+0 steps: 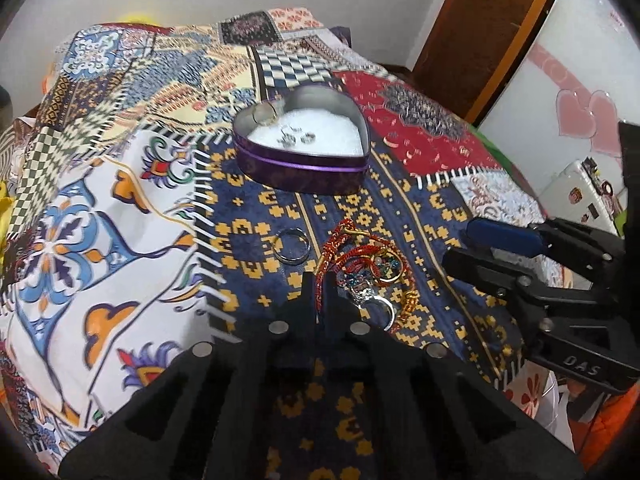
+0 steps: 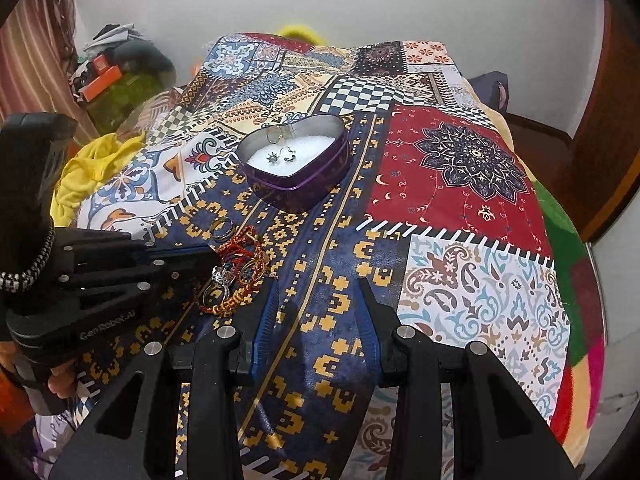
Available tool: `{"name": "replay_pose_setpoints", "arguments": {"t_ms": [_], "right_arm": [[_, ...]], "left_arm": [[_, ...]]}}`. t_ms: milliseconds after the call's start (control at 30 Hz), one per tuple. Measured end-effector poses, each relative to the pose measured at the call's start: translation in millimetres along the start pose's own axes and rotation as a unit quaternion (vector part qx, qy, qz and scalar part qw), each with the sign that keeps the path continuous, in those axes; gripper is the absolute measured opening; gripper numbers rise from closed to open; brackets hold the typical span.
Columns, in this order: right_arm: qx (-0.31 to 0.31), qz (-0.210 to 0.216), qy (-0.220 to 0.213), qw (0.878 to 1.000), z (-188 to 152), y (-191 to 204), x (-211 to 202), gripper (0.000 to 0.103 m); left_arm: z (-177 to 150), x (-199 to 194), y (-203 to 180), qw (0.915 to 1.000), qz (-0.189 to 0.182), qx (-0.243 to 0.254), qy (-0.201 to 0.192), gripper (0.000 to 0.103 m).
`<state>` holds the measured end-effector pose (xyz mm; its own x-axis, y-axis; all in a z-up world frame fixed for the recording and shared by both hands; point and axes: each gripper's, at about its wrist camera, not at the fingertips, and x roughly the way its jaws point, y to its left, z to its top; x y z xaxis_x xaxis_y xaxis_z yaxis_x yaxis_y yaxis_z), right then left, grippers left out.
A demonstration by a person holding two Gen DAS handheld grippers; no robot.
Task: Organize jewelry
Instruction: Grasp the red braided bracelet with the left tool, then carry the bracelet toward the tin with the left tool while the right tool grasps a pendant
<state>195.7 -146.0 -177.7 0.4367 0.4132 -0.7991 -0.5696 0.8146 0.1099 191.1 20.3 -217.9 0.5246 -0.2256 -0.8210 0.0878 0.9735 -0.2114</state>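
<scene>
Two tongs are over a bed covered with a patchwork sheet (image 2: 460, 184). The left tongs (image 1: 319, 280) are nearly pressed together, with only a thin gap, and a red cord of the jewelry pile (image 1: 364, 268) passes through this gap; the fingers seem to pinch it, but I cannot tell this for sure. The pile lies on the dark blue and yellow part of the sheet, and it has red and gold cords, blue beads, a gold ring and a silver piece tangled together. A silver ring (image 1: 291, 249) lies alone just beside the pile, on its left side in the left wrist view. Farther away on the sheet stands a heart box (image 1: 304, 168), purple outside, with a white lining. Inside it are some small silver pieces (image 1: 295, 138) on the lining, and a gold ring (image 1: 265, 114) leans on the wall. The right tongs (image 2: 320, 280) are spread wide, with blue pads, and hold nothing; they hover over the blue part of the sheet, near the pile and to its right. In the right wrist view the pile (image 2: 236, 276) lies just in front of the left tongs.
</scene>
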Motion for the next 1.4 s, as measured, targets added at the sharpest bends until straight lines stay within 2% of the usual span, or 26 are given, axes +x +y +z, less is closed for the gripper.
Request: {"name": "replay_pose_setpoints", "arguments": {"t_ms": [267, 500, 667, 900, 1000, 1400], "right_arm": [[-0.010, 0.015, 0.005, 1.000, -1.1, 13.2, 0.9, 0.035], [-0.025, 0.047, 0.008, 0.999, 0.5, 40.4, 7.3, 0.035], [-0.024, 0.077, 0.029, 0.996, 1.3, 54.5, 20.8, 0.035], [-0.022, 0.051, 0.031, 0.998, 11.0, 58.2, 38.4, 0.035], [-0.036, 0.032, 0.028, 0.998, 11.3, 61.0, 39.6, 0.016], [-0.035, 0.024, -0.001, 0.999, 11.4, 54.3, 18.2, 0.013]], "left_arm": [[-4.9, -40.5, 6.6, 0.9988, 0.019, 0.001, -0.044, 0.001], [-19.0, -59.4, 19.6, 0.9973, 0.042, 0.000, -0.060, 0.001], [-29.2, -66.1, 33.3, 0.9970, 0.045, -0.011, -0.062, 0.001], [-32.3, -65.4, 38.4, 0.9969, 0.042, -0.014, -0.065, 0.001], [-32.1, -64.2, 39.1, 0.9970, 0.039, -0.016, -0.065, 0.001], [-20.5, -73.5, 28.7, 0.9958, 0.039, -0.008, -0.082, 0.001]]}}
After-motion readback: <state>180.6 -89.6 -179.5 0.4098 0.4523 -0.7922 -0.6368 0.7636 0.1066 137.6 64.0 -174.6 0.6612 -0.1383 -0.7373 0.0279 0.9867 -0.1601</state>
